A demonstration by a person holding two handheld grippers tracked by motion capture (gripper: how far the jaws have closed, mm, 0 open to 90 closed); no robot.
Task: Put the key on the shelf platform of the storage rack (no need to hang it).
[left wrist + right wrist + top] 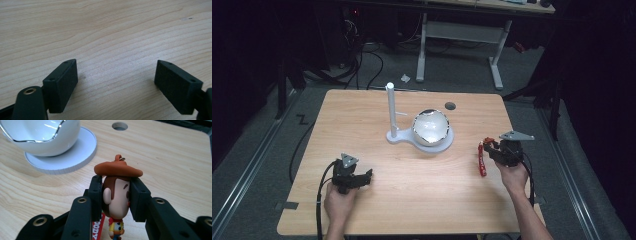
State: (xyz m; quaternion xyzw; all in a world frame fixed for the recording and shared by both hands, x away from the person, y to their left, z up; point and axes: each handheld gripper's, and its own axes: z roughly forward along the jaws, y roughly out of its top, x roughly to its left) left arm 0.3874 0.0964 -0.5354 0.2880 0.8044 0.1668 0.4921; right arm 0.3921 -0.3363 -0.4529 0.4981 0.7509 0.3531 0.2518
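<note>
A bowl sits on a stand mid-table, post at its left.

A light wooden table with rounded corners stands on a grey floor. A round hole sits near the table's far edge. Beyond it a second table on a white frame stands over black cables, which lie tangled on the floor. A small white scrap lies just beside one white leg.
</note>
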